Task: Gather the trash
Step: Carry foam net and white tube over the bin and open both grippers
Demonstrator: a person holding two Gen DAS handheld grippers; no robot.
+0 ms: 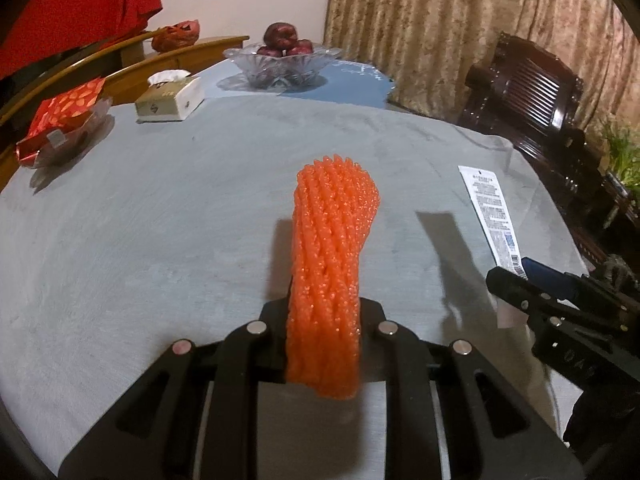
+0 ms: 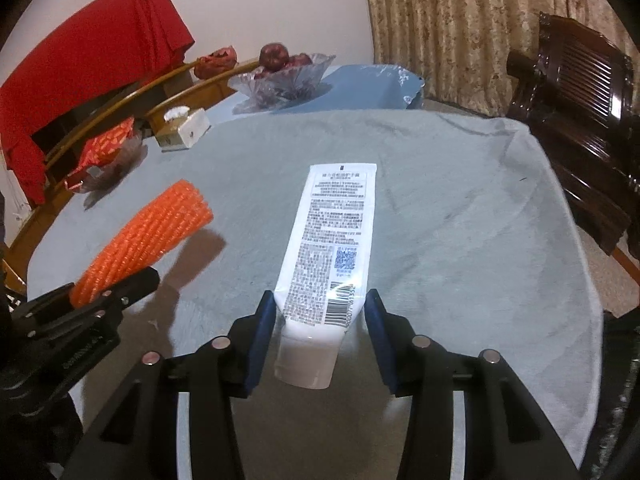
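a grey-blue cloth (image 2: 460,208) covers the round table and fills most of both views, with a patterned beige curtain (image 2: 452,20) hanging behind it at twelve to one o'clock and a dark carved wooden chair (image 2: 576,120) at the table's edge near two o'clock. a red cloth (image 2: 84,76) drapes over furniture at ten o'clock. toward twelve o'clock on the far side of the table stands a cut-glass bowl (image 1: 282,65) heaped with dark red fruit; at ten o'clock of it lies a tissue box (image 1: 172,100), and further round at nine o'clock a red patterned packet (image 1: 60,114) sits in a clear dish. the left gripper (image 1: 322,320) is clenched on an orange foam fruit net (image 1: 332,248), which stands up from between its jaws and leans toward twelve o'clock, raised off the cloth with its shadow below. in the right wrist view the same net shows at nine o'clock. the right gripper (image 2: 320,332) has its blue pads (image 2: 262,336) on either side of the cap end of a white printed tube (image 2: 330,248); the left pad meets the tube's shoulder, a thin gap shows at the right, so whether it truly grips i cannot tell. the tube points toward twelve o'clock over the cloth.
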